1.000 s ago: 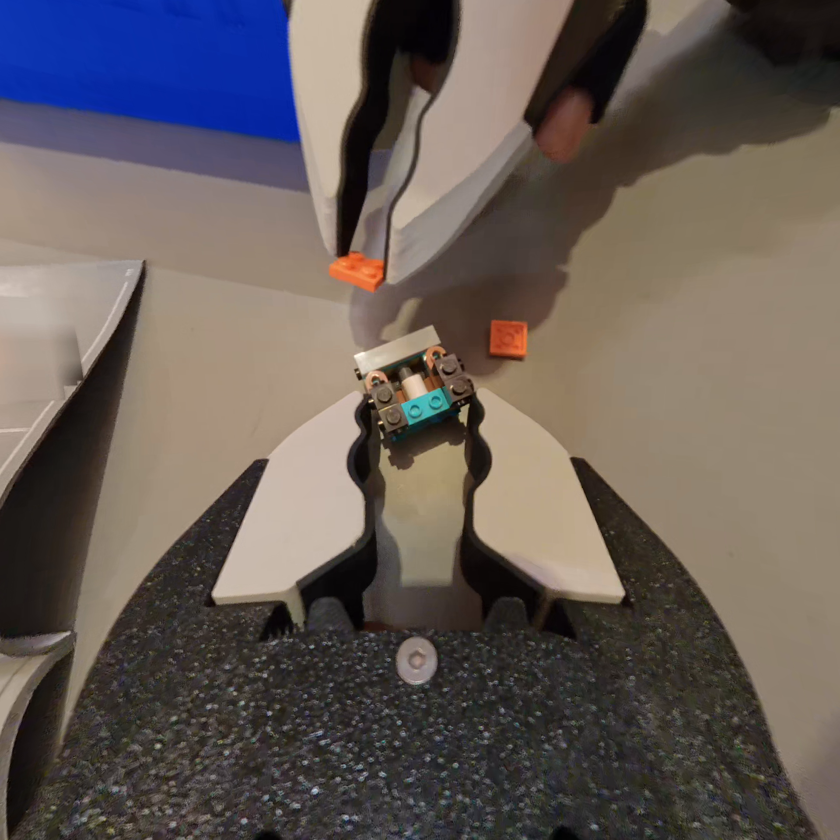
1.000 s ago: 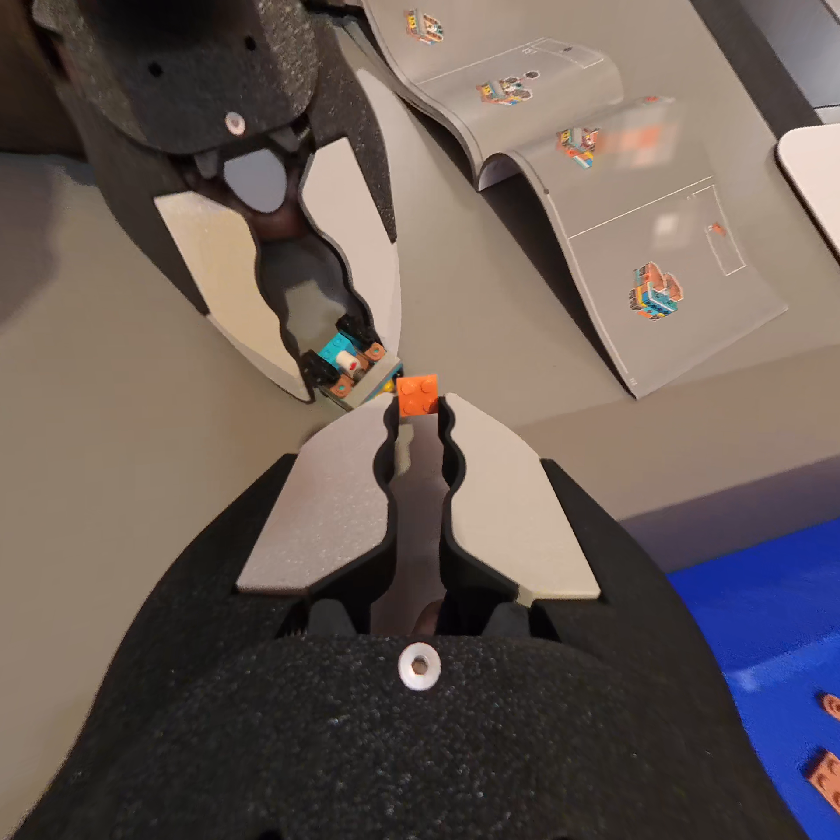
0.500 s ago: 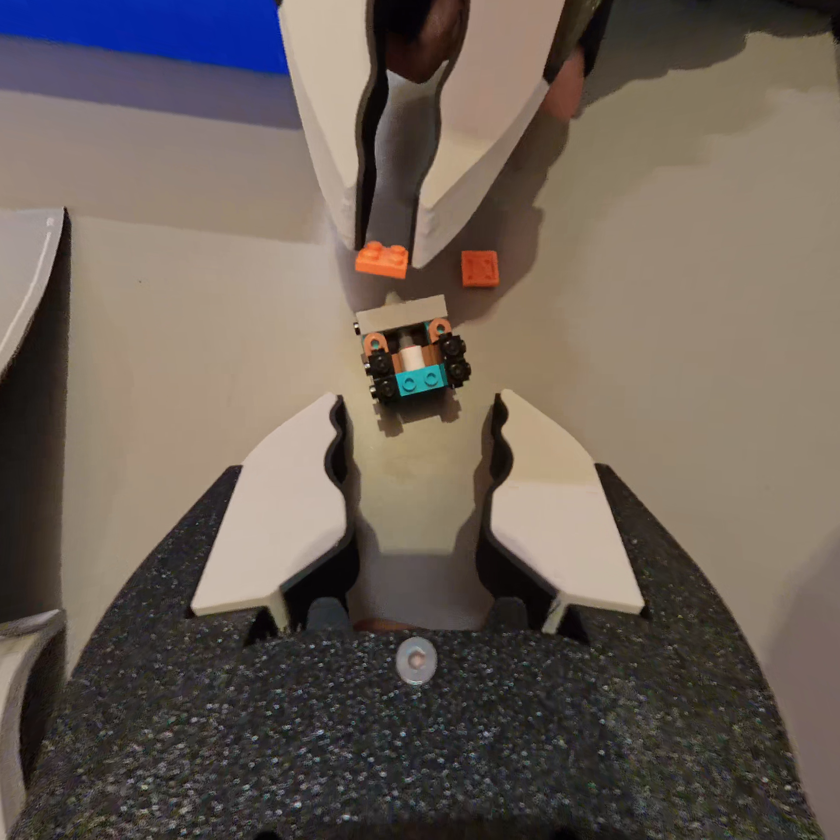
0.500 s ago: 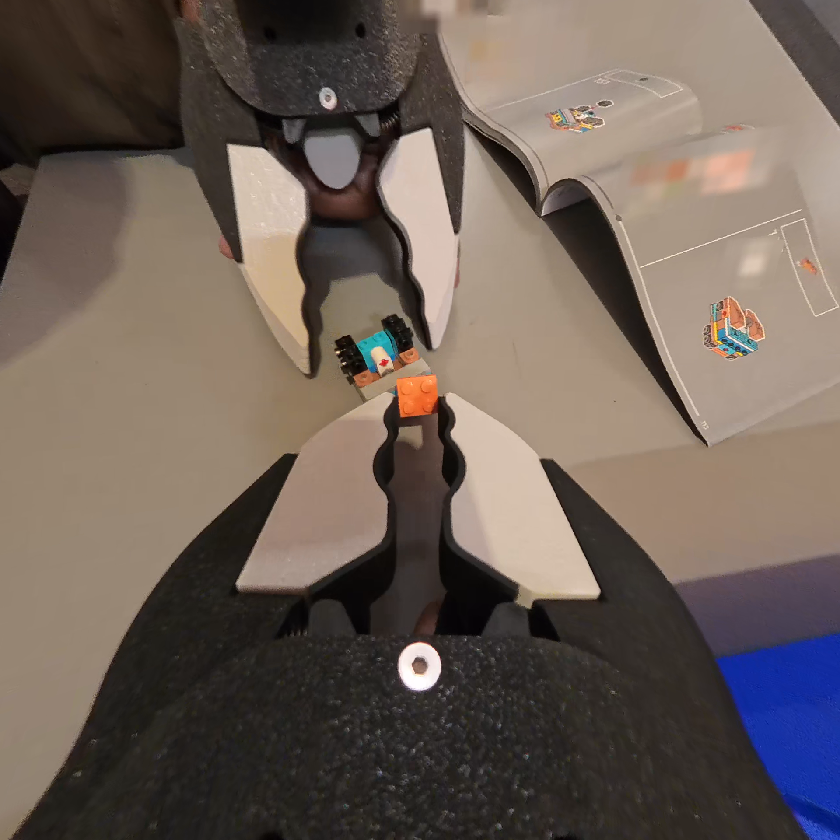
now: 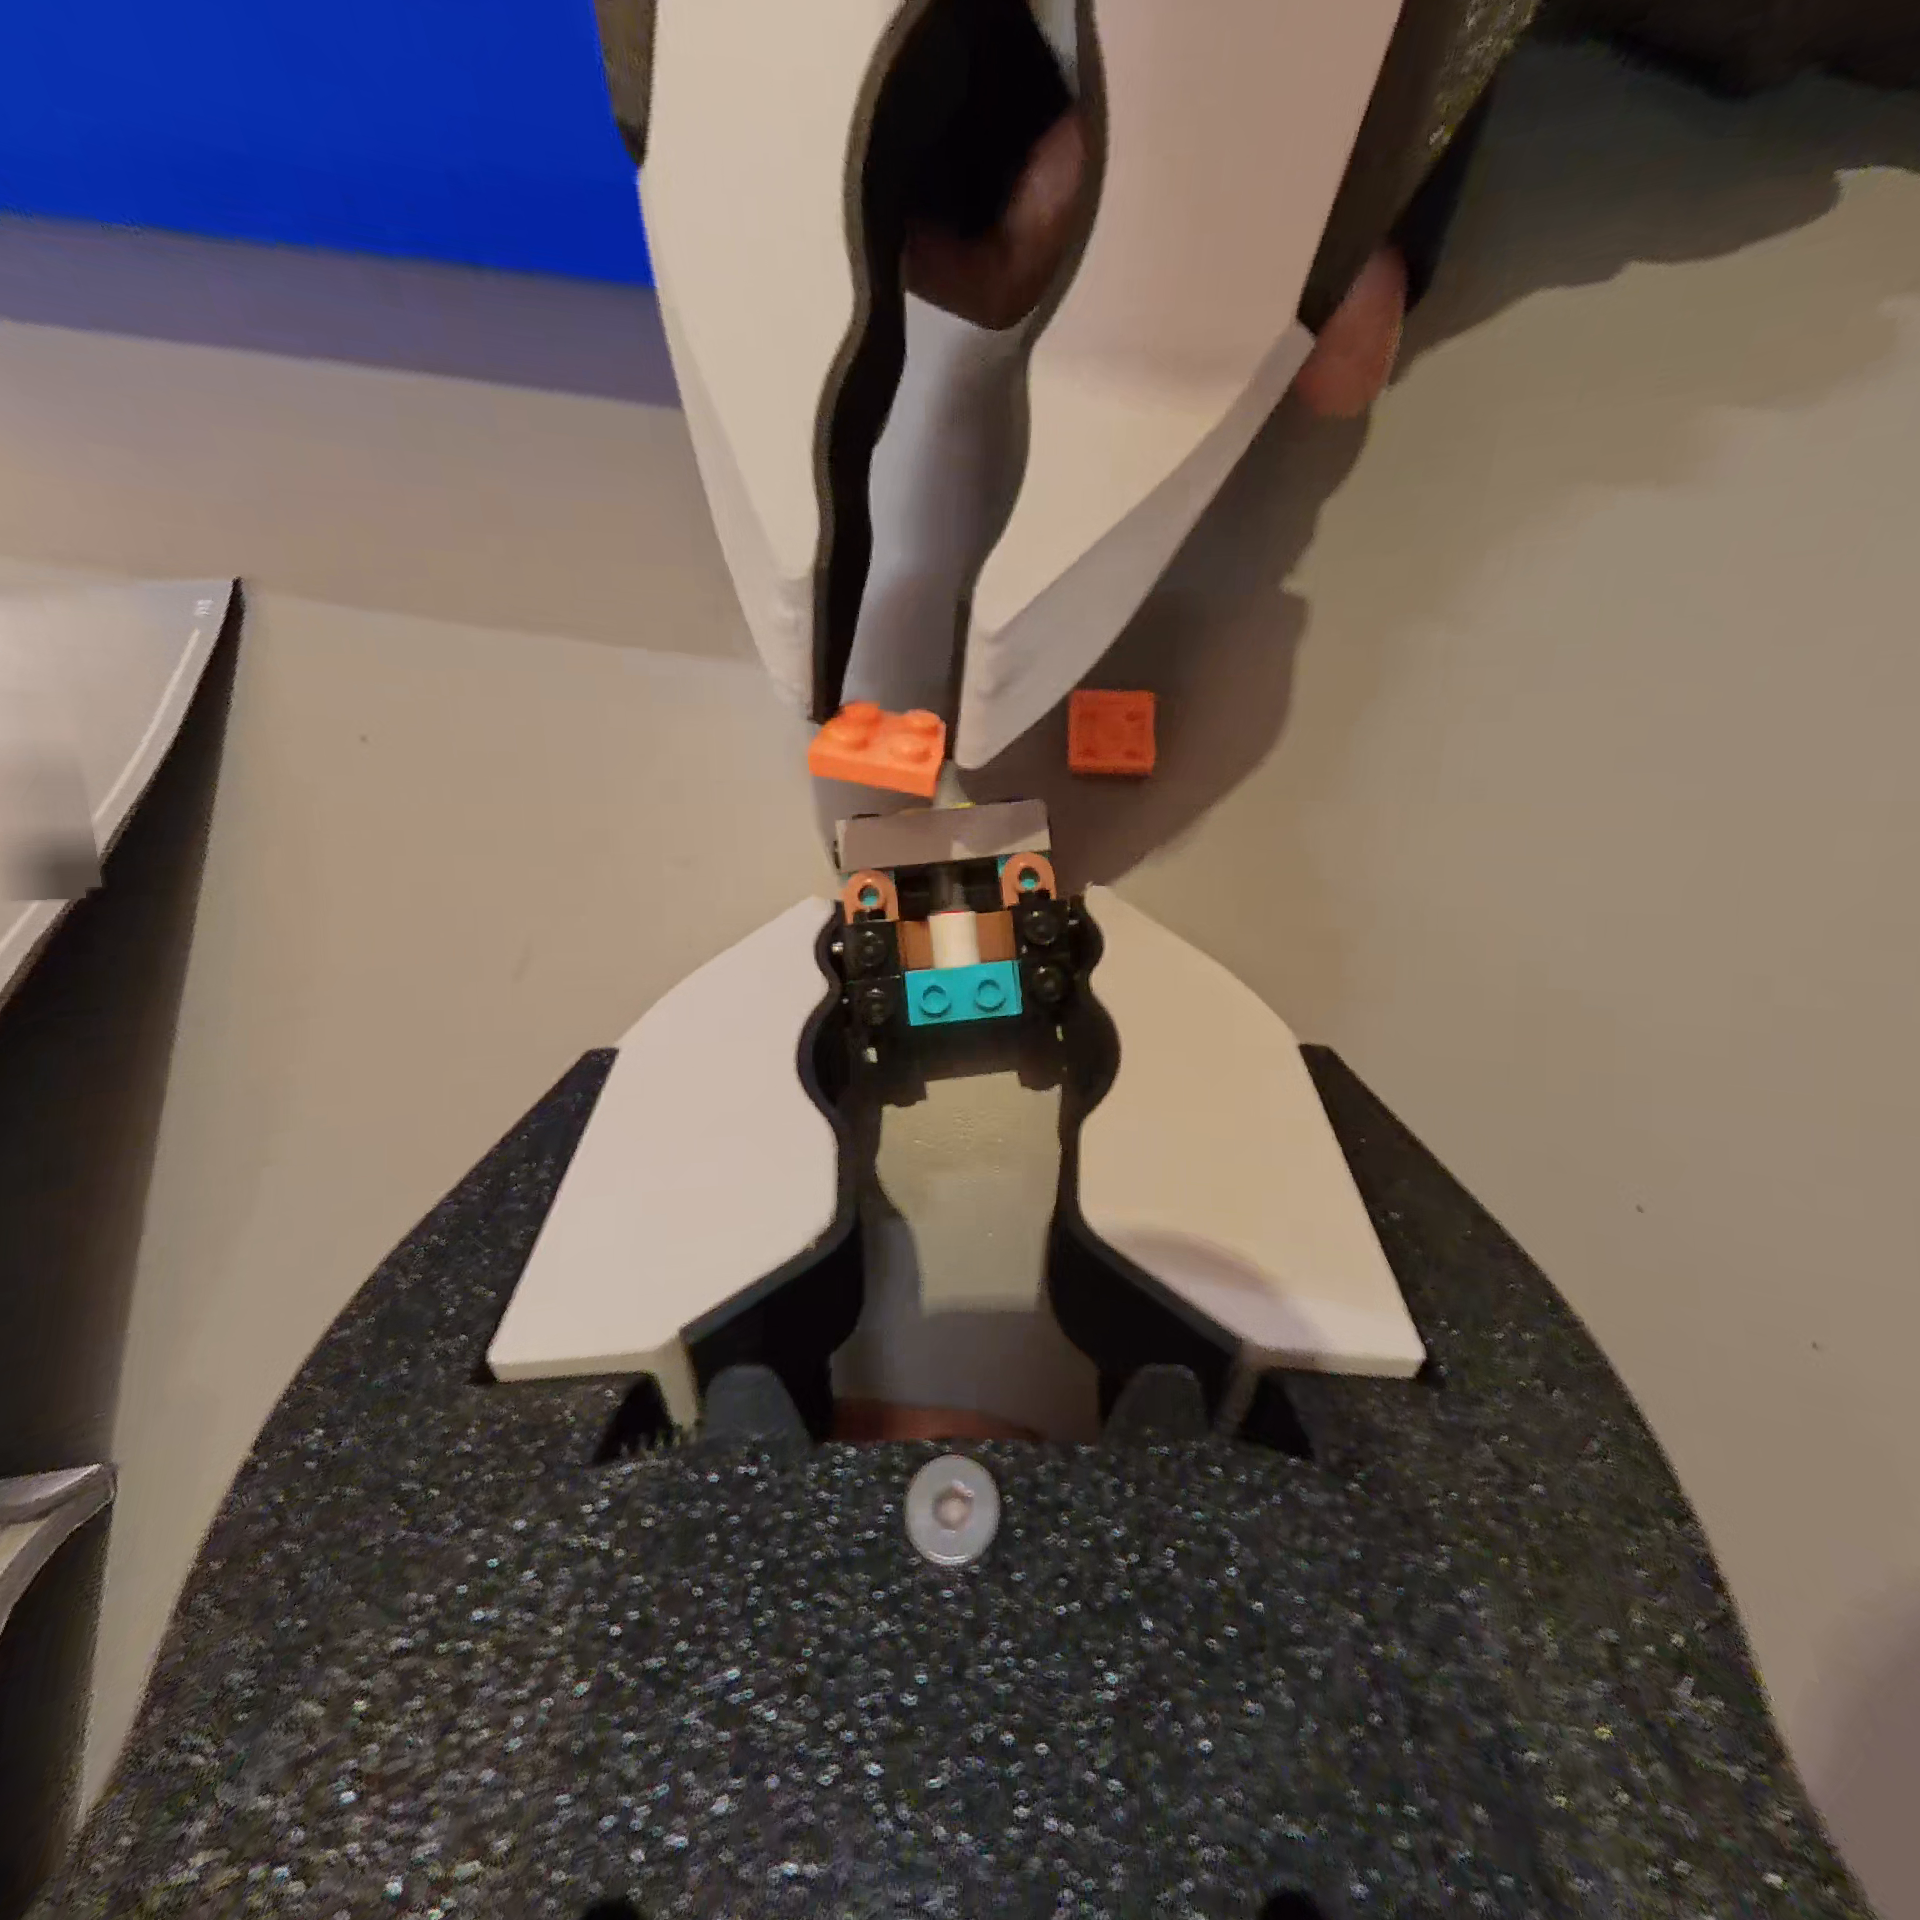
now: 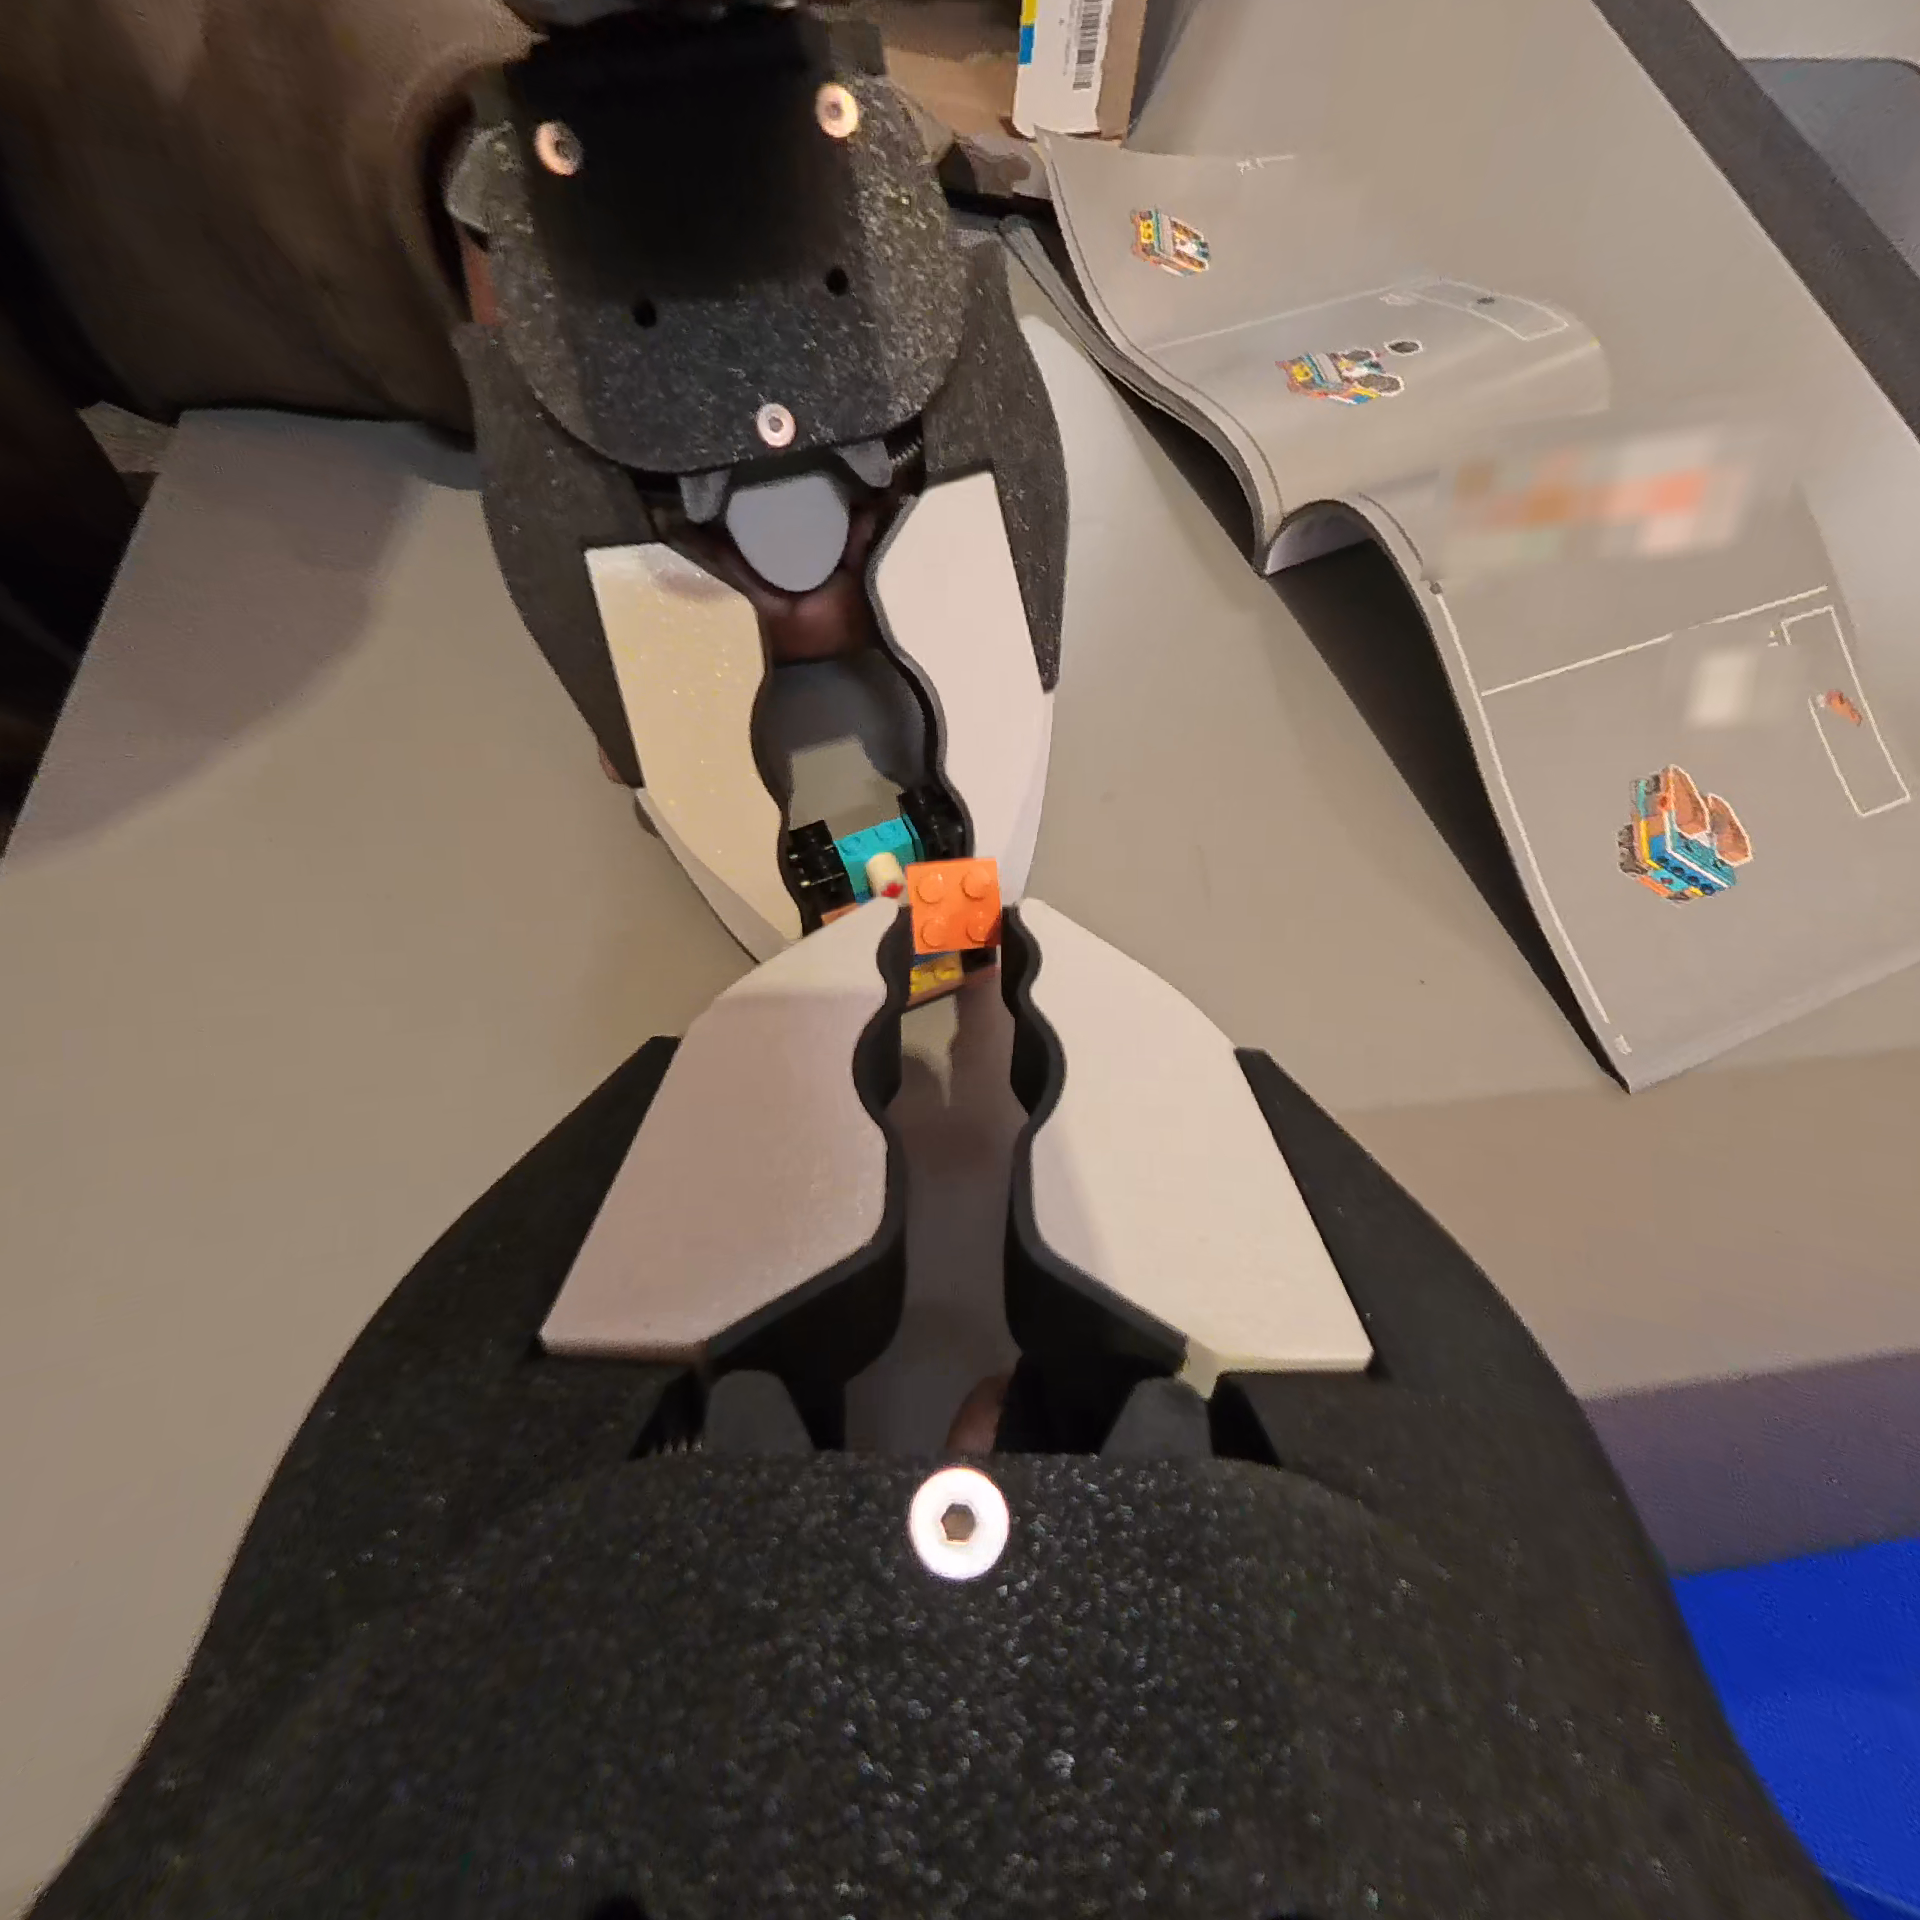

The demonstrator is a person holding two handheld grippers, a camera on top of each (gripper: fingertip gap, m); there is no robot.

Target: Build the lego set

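Observation:
My left gripper (image 5: 956,935) is shut on a small lego build (image 5: 961,961) of teal, black, brown and white pieces with a grey plate at its far end, low over the table. My right gripper (image 6: 954,925) is shut on an orange 2x2 plate (image 6: 954,902), held studs up just above the far edge of the build (image 6: 857,847). In the left wrist view the right gripper (image 5: 883,727) comes down from the top with the orange plate (image 5: 878,750). The left gripper (image 6: 883,862) faces me in the right wrist view.
A second orange plate (image 5: 1112,732) lies studs down on the grey table beside the right gripper. An open instruction booklet (image 6: 1558,623) lies to the side. A blue mat (image 6: 1808,1683) is near the table edge. A person's sleeve (image 6: 229,208) is behind the left gripper.
My left gripper, open half a second ago with the build standing free on the table, has moved forward and shut on it. The orange plate has come closer to the build.

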